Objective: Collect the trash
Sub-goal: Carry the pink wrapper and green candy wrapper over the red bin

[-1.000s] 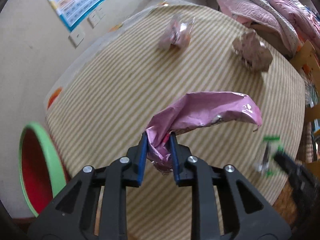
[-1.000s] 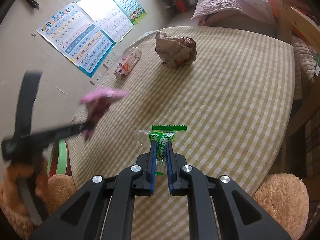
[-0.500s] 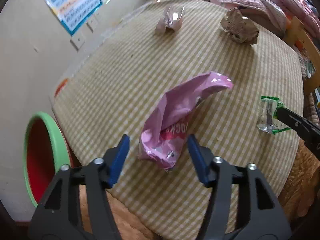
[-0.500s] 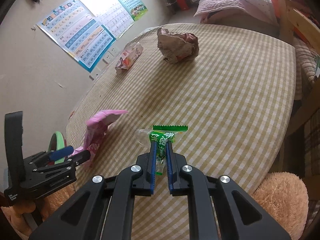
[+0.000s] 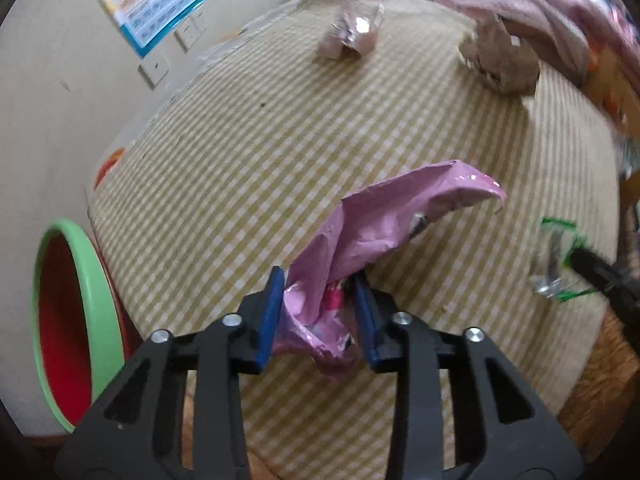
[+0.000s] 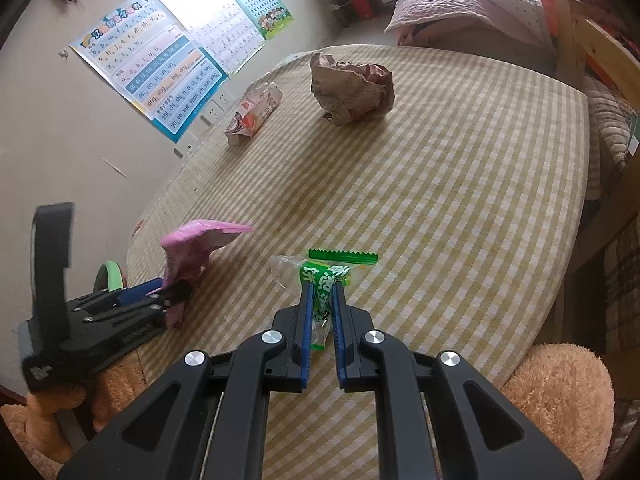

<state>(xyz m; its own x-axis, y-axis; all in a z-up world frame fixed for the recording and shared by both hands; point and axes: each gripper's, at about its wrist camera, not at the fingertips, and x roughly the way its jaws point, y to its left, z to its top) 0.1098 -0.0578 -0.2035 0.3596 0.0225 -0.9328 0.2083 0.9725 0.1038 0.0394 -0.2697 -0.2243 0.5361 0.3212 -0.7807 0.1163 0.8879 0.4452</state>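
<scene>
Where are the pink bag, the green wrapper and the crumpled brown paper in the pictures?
pink bag (image 5: 384, 220), left wrist view, on its creased middle.
green wrapper (image 6: 324, 276), right wrist view, on its printed green label.
crumpled brown paper (image 6: 352, 88), right wrist view, on the middle of the ball.

Open checked surface (image 6: 460, 200) ahead of the right gripper (image 6: 320, 308), nothing in the lane up to the crumpled paper ball (image 6: 352, 88) far ahead. Small carton (image 6: 254, 112) ahead-left, by the wall. Left gripper (image 6: 168, 292) close on the left. Bin (image 5: 76, 320) sits below-left of the left gripper, off the surface edge.
</scene>
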